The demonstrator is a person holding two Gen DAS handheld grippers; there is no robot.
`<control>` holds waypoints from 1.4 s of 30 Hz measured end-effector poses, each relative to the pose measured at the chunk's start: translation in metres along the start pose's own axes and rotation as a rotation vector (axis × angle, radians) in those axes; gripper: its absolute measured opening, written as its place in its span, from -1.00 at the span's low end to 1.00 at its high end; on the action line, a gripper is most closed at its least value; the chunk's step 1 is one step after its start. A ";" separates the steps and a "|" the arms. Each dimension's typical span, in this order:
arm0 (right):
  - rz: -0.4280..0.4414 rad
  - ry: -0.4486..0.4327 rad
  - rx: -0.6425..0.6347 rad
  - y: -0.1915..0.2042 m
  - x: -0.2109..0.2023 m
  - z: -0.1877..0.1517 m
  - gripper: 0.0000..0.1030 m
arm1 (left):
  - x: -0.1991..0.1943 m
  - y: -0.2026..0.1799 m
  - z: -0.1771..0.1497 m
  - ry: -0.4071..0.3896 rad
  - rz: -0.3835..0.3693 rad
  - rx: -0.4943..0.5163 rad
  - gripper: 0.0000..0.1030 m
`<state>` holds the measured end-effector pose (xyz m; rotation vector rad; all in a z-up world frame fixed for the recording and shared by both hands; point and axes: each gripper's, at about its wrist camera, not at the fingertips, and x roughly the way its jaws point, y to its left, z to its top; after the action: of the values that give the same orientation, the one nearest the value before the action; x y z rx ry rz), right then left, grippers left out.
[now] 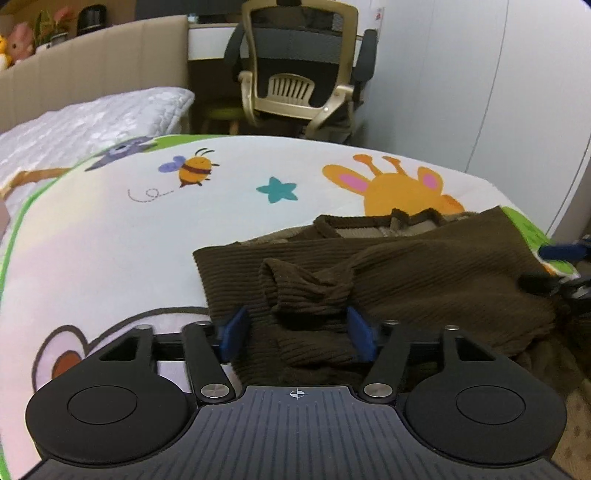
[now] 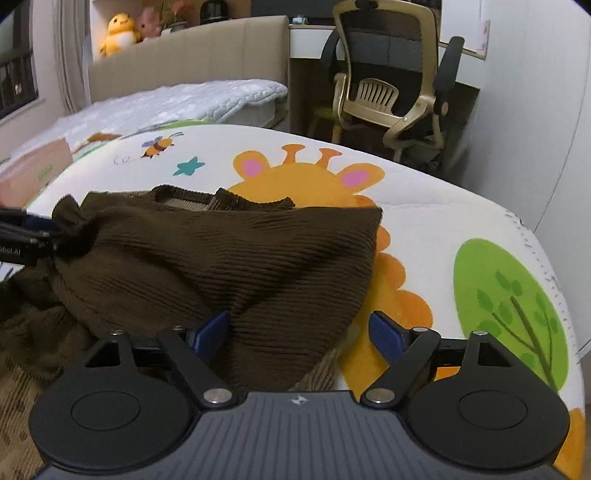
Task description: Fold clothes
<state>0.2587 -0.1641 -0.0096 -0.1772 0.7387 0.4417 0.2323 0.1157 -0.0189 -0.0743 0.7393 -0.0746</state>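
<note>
Sweater (image 1: 424,266) position: the brown ribbed garment lies on the cartoon-print blanket (image 1: 110,240), partly folded, with its collar (image 1: 373,225) toward the far edge over the printed giraffe (image 1: 402,188). A sleeve cuff (image 1: 295,288) is doubled back across the body of the knit.

Your left gripper (image 1: 295,334) points down at this cuff. Its blue pads (image 1: 232,334) stand apart on either side of the bunched sleeve. The fabric lies between them, but neither pad presses on it, so treat this gripper as released.

Your right gripper (image 2: 301,334) sits at the near right corner of the sweater (image 2: 229,254). A raised, tent-like fold of knit passes between its pads (image 2: 212,334). The left pad lies against the fabric; the right pad stands clear of it over the blanket (image 2: 461,229). Treat this gripper as spread wide and not clamping.

In the right wrist view, the left gripper (image 2: 33,236) appears at the far left edge, beside the gathered sleeve end.

Beyond the blanket you see a white quilted mattress (image 2: 192,99), a padded headboard (image 2: 192,51), an office chair (image 2: 391,74), and plush toys (image 2: 120,31) on a shelf.
</note>
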 end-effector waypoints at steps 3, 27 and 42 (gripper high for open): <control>-0.020 -0.034 -0.040 0.007 -0.010 0.007 0.61 | 0.002 0.001 -0.002 0.004 0.005 -0.003 0.47; 0.064 0.036 0.362 -0.067 0.056 0.050 0.20 | 0.022 0.061 0.030 0.041 -0.139 -0.343 0.39; 0.245 -0.177 0.209 -0.026 -0.094 0.035 -0.78 | -0.037 0.035 0.032 -0.087 -0.201 -0.295 -0.74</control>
<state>0.2303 -0.2067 0.0803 0.1492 0.6299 0.6011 0.2282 0.1550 0.0259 -0.4311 0.6501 -0.1531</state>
